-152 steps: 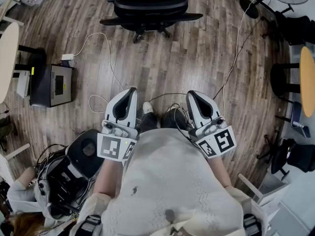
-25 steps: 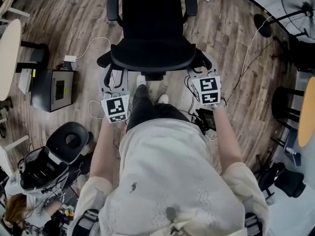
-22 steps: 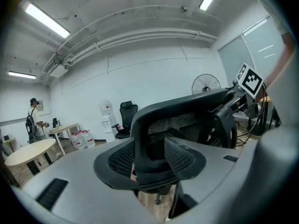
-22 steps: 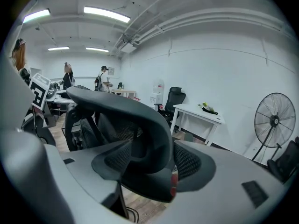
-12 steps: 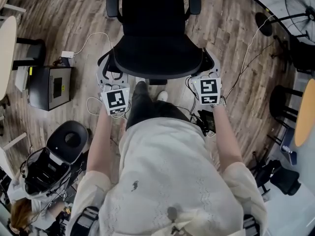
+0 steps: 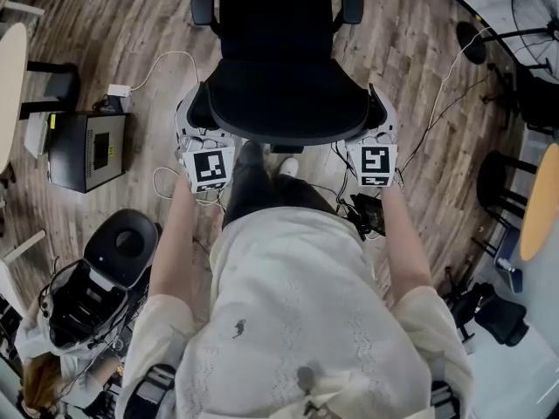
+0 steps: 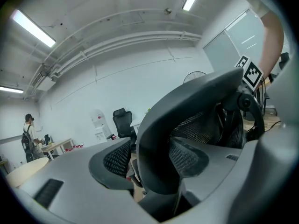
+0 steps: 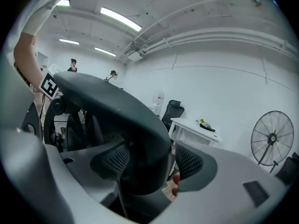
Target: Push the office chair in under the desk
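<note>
"Where does the office chair (image 6: 279, 68) stand?"
"On the floor (image 6: 410, 68), straight ahead of the person, backrest nearest them."
"And around it?"
"A box (image 6: 83, 151) to its left, a surface (image 6: 9, 85) beyond that, a fan (image 6: 534, 7) far right."

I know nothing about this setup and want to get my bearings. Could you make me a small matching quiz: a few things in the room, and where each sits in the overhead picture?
Things:
1 office chair
2 fan
3 black box

Places in the head view:
a on the floor at the left
b top right corner
c top centre

Pairs: 1-c, 2-b, 3-a
</note>
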